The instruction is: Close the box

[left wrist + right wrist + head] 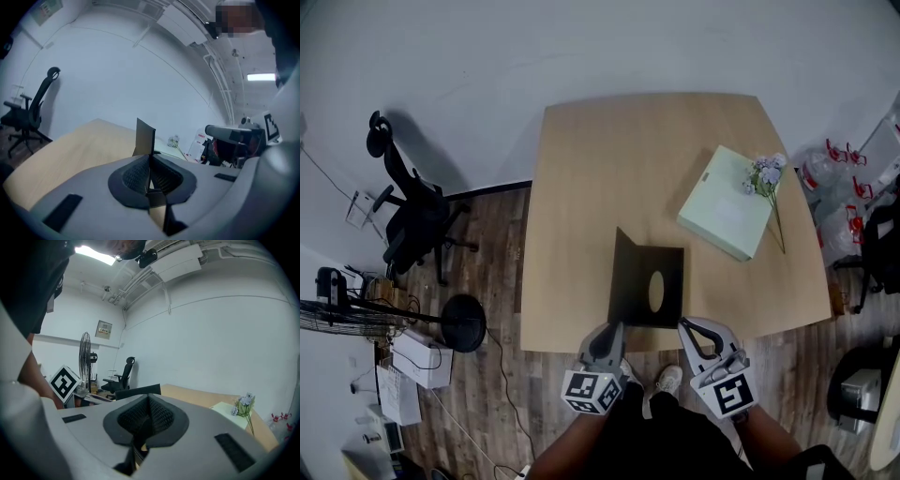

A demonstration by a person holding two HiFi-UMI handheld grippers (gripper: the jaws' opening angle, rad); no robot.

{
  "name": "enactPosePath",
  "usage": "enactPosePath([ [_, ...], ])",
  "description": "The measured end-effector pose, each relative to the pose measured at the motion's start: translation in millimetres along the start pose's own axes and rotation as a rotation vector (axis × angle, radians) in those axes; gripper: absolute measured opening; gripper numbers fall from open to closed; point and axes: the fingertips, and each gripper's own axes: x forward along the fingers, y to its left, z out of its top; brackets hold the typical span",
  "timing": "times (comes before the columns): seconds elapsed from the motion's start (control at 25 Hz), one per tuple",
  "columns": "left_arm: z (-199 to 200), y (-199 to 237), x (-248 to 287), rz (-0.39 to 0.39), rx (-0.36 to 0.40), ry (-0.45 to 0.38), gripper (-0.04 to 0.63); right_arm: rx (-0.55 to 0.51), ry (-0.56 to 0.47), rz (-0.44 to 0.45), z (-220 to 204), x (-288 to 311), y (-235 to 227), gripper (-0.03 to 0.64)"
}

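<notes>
Here's the box: dark card, lying mostly flat at the near edge of the surface. There's an oval hole cut through its flat panel, and its left panel is standing up, close to upright.

Grey left gripper, right gripper, black-white marker cubes, dark clothes

Flowers on carton, right of box
</notes>
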Motion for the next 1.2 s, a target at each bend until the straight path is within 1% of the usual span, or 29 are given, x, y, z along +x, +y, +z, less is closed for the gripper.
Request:
enactPosePath([
  [0.08,0,-7,2,0.002,0.104,0.015,0.031,-0.01,0.007,0.002,-2,-1,-1,0.012],
  [0.24,-1,-26,8,0.007,0.325,0.033,0.031,-0.064,0.04,0.016,-8,-8,-4,0.012],
  [0.36,-5,-40,15,0.015,0.481,0.06,0.032,-0.039,0.023,-0.016,-9,-15,-13,0.012],
  [0.4,-7,-44,17,0.016,0.52,0.069,0.034,-0.048,0.029,-0.019,-11,-18,-15,0.012],
  [0.52,-21,-51,20,0.007,0.589,0.1,0.041,-0.103,0.085,-0.009,-21,-28,-19,0.012],
  [0.64,-28,-58,25,-0.003,0.709,0.123,0.043,-0.134,0.131,0.001,-31,-35,-22,0.012],
  [0.84,-43,-72,35,-0.018,0.874,0.181,0.054,-0.119,0.123,-0.034,-37,-48,-33,0.012],
  [1.04,-69,-77,45,-0.03,1.123,0.283,0.057,-0.096,0.089,-0.078,-42,-58,-49,0.012],
  [1.2,-89,-76,48,-0.027,1.299,0.372,0.057,-0.108,0.088,-0.083,-44,-63,-51,0.012],
])
